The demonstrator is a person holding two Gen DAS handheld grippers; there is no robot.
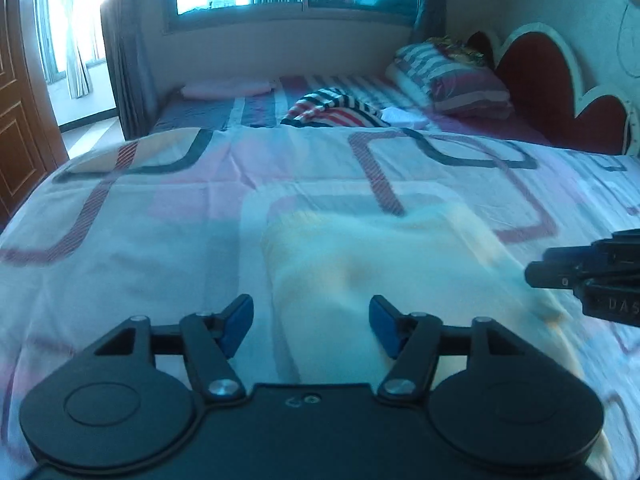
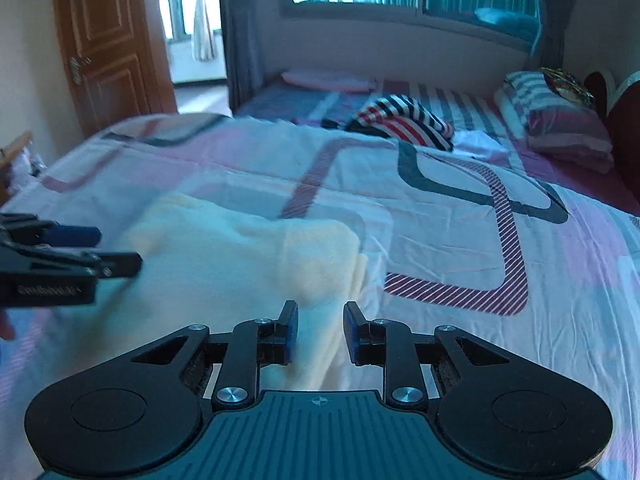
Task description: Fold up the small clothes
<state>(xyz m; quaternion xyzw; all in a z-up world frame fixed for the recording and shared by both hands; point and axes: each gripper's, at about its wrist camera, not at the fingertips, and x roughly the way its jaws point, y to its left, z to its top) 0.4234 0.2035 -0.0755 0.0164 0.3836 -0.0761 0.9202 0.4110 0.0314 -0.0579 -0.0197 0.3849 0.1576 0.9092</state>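
A pale cream-yellow garment (image 1: 380, 264) lies spread on the patterned bed cover; it also shows in the right wrist view (image 2: 240, 264). My left gripper (image 1: 311, 320) is open, its blue-padded fingers held just above the garment's near left part. My right gripper (image 2: 320, 330) is open with a narrower gap, over the garment's near right edge. The right gripper shows at the right edge of the left wrist view (image 1: 568, 276). The left gripper shows at the left edge of the right wrist view (image 2: 104, 252). Neither holds cloth.
A striped red, white and dark garment (image 1: 332, 110) lies farther back on the bed, also in the right wrist view (image 2: 404, 122). A folded pink cloth (image 1: 228, 89) and pillows (image 1: 452, 76) lie beyond. A red headboard (image 1: 560, 92) stands at right, a wooden door (image 2: 108, 40) at left.
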